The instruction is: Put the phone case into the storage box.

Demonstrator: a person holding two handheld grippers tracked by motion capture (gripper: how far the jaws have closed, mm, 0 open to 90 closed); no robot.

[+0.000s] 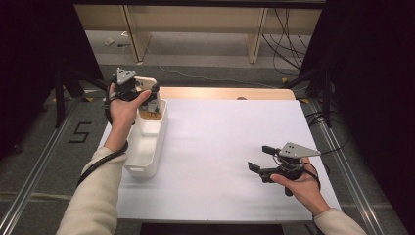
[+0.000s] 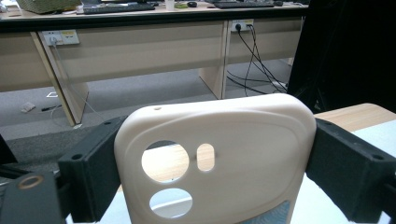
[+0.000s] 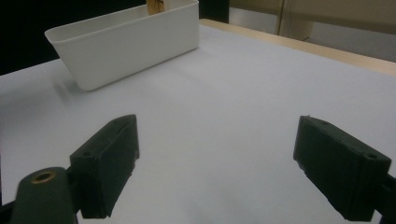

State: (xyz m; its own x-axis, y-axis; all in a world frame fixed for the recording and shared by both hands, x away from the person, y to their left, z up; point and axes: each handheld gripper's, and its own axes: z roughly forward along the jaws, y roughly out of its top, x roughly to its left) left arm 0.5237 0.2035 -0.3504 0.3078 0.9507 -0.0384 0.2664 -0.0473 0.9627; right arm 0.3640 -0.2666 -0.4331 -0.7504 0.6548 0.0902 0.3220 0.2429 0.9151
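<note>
my left gripper [image 1: 143, 93] is up over the far end of the white bin [image 1: 147, 161], and its jaws are clamped on the two edges of a cream phone case [image 2: 219, 158], spread as wide as the case itself. in the left gripper view the case stands upright between the black pads, back facing me, camera cut-outs showing the desk [image 1: 220, 161] through them. the bin sits along the left edge of the desk, long side running away from me, with something tan and wooden-looking at its far end, too small to make out. my right gripper [image 1: 261, 157] hangs low over the bare white desk near the right front, well apart from the bin, jaws spread wide with nothing between them.
</note>
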